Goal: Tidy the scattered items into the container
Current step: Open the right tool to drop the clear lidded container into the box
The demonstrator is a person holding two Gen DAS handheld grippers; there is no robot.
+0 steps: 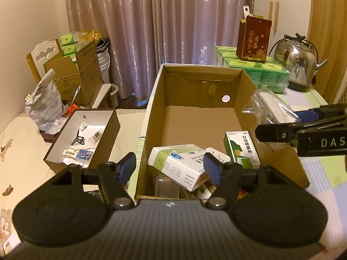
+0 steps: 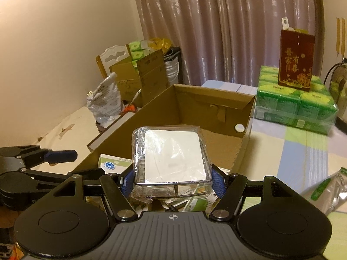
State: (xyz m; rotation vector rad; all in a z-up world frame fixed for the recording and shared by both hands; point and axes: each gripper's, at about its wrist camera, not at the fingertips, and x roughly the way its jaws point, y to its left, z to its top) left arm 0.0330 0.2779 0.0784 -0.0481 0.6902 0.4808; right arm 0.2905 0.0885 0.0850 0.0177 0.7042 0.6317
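Plastic wrap on the white packet looks slippery; it seems light and stiff. Right gripper clamps its sides above the cardboard box; left gripper hangs half-open, empty.

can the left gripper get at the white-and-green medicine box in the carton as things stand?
Probably yes. The left gripper is open and empty, right above the medicine box at the carton's near end, with nothing lying over it.
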